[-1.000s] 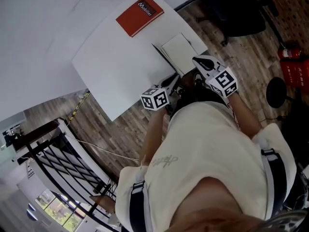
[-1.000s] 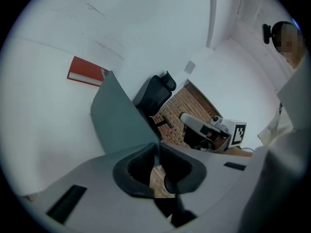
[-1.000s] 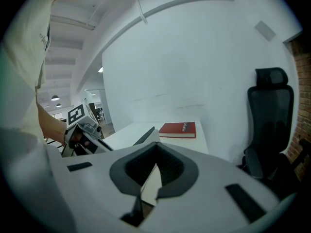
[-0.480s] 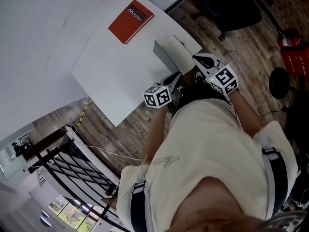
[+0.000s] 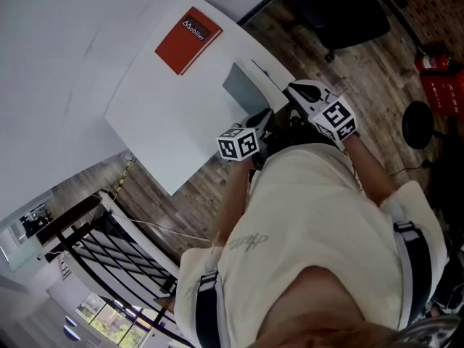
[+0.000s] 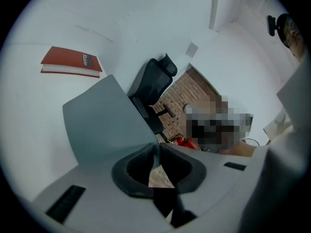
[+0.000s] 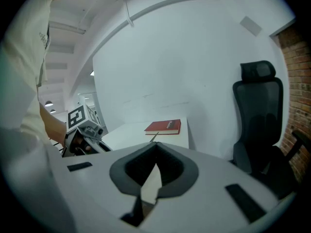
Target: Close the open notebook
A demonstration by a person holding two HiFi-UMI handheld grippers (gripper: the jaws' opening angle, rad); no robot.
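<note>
Notebook (image 5: 246,93) lies at the near right corner of the white tabletop (image 5: 167,114), grey cover raised steeply off the pages.

Head view: left tongs (image 5: 259,118) are at the cover's near edge and right tongs (image 5: 297,91) are at the notebook's right side. A red book (image 5: 187,39) lies flat, well apart from the notebook, toward the far side. A black chair (image 5: 341,13) stands on the wood floor beyond the tabletop.

Left gripper view: left tongs (image 6: 156,148) are closed, pinching the lower right edge of the cover (image 6: 109,125). The cover stands tilted and fills the left half of the view. The red book (image 6: 73,63) is behind it, and the chair (image 6: 155,89) is to the right.

Right gripper view: right tongs (image 7: 155,147) are closed on a thin pale sheet of the notebook, seen nearly edge-on. I cannot tell whether it is a page or the back cover. The red book (image 7: 164,126) is straight ahead and the chair (image 7: 257,115) is at right. The left tongs' marker cube (image 7: 77,118) is at left.
</note>
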